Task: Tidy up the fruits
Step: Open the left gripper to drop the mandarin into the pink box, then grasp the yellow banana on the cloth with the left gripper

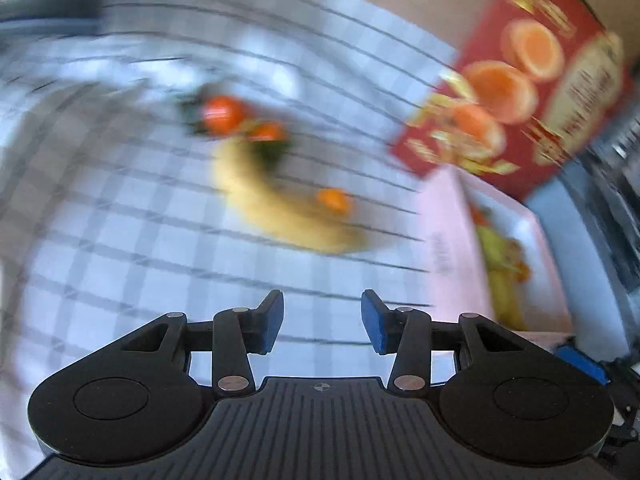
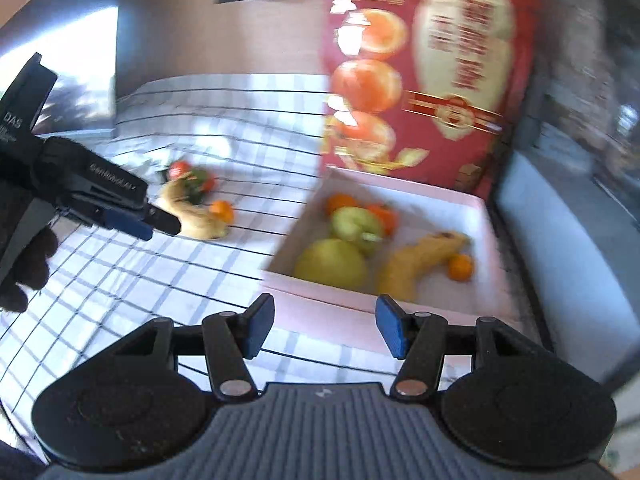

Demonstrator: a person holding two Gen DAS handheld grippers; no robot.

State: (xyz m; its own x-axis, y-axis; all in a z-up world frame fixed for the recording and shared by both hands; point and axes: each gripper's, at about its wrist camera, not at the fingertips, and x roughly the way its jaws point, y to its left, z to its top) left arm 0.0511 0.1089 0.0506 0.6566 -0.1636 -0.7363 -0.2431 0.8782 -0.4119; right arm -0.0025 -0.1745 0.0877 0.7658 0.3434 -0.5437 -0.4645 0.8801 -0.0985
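Loose yellow curved banana (image 1: 280,204) on the blue-checked cloth of the counter (image 1: 120,240), ahead of and slightly left of the left gripper (image 1: 322,322), long axis running diagonally from upper left to lower right. Left gripper nearer by far; jaws apart, nothing between them. Right gripper (image 2: 325,328) likewise agape and empty, just before the pink open box (image 2: 400,308). Box contents, a second banana, green and yellow fruit, small oranges, clear only from the right wrist; left view blurred.
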